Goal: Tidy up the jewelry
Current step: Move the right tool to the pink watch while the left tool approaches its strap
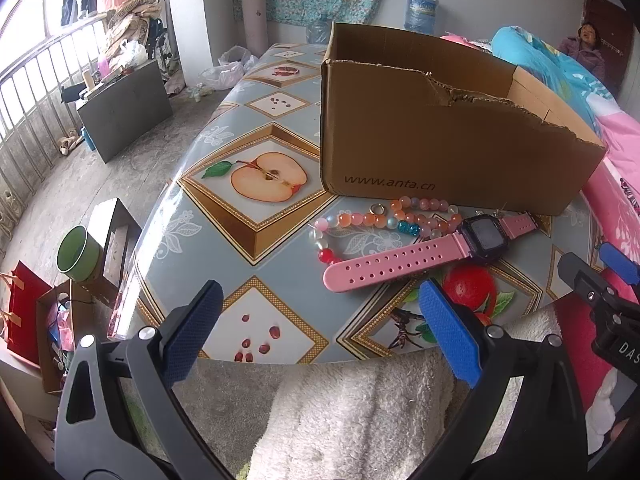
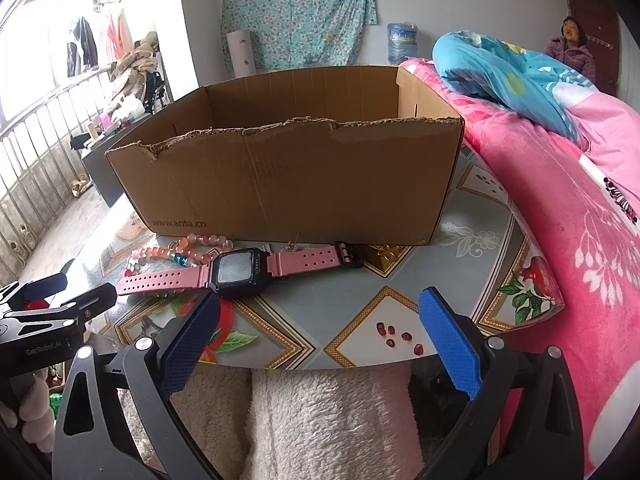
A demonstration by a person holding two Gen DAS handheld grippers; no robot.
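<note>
You are holding both tools wide and empty at the near edge of the fruit-patterned surface [image 1: 256, 216].

The left tool [image 1: 320, 332] and right tool [image 2: 320, 340] are hovering with their blue pads spread apart, gripping nothing. The pink-strapped watch with a black square face [image 2: 238, 270] is lying flat just in front of the torn brown cardboard box [image 2: 296, 188], and the string of pink, orange and white beads [image 1: 368, 220] is lying beside it, partly under the strap.
</note>
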